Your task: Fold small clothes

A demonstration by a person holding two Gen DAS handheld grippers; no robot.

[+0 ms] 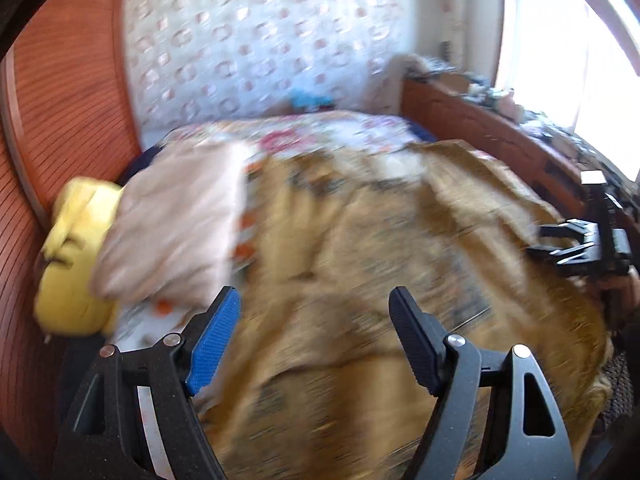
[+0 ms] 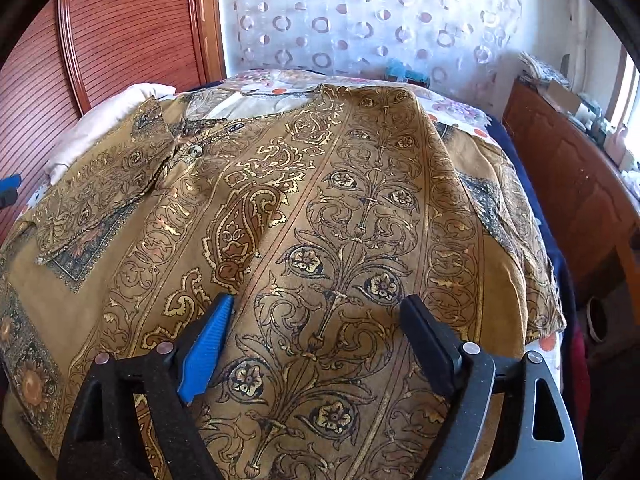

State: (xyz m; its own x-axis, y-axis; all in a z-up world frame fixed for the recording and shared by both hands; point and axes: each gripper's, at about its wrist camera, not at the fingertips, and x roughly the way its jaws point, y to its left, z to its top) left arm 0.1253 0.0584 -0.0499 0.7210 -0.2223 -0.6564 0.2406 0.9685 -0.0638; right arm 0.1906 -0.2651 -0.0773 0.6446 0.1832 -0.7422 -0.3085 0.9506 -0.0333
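shirt: a mustard-brown shirt [image 2: 320,220] with gold and black paisley print was spread flat over most of the bed [image 2: 460,110], collar end toward the far edge, hem toward the near edge under both grippers

left sleeve: folded in over the shirt's body on the left side, cuff edge lying on the fabric, not hanging off the bed

right side of shirt: that edge draped down toward the bed's right edge, a bit rumpled, with a strip of floral sheet showing past it

right gripper: the right gripper [image 2: 316,316] sat low over the hem end, jaws spread wide, fabric running under the gap but neither pad pinching it. Can't tell if the tips actually touched the cloth

left gripper: the left gripper [image 1: 314,316] was up off the shirt, jaws wide too and holding nothing. That view was badly smeared, so fine detail is a no-go

pillows: a yellow pillow [image 1: 76,256] and a pale pink one [image 1: 176,220] piled at the bed's left edge, the pink one lying just beside the shirt

left edge room: tight, a reddish slatted wood panel [image 2: 120,28] stood right against that side

right edge room: a wood sideboard [image 2: 580,184] cluttered on top ran along it, with a dark gap between it and the bed

far edge: bare floral sheet past the collar, then a dotted white curtain [image 2: 360,20]
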